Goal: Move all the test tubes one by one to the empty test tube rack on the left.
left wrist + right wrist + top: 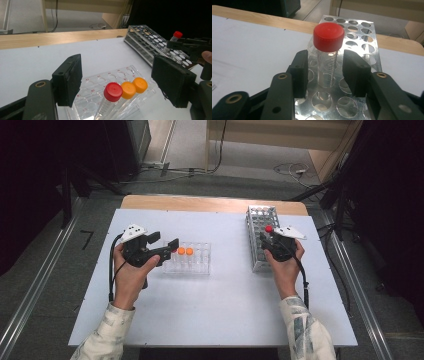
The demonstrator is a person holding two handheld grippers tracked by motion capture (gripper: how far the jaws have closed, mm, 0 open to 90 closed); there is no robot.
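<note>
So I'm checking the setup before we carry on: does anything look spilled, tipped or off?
Nothing stands out. The metal rack stands upright with a red-capped tube upright in it, between the right gripper jaws. The clear rack holds three capped tubes, leaning alike. No spills show.

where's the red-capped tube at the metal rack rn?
The red-capped tube stands upright in a hole of the metal rack, between the right gripper jaws; in the high view it sits right of centre, beside the right hand.

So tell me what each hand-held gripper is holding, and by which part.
Nothing is gripped yet. The right hand-held gripper brackets the red-capped tube just below its cap, gaps either side. The left hand-held gripper is open above the clear rack.
</note>
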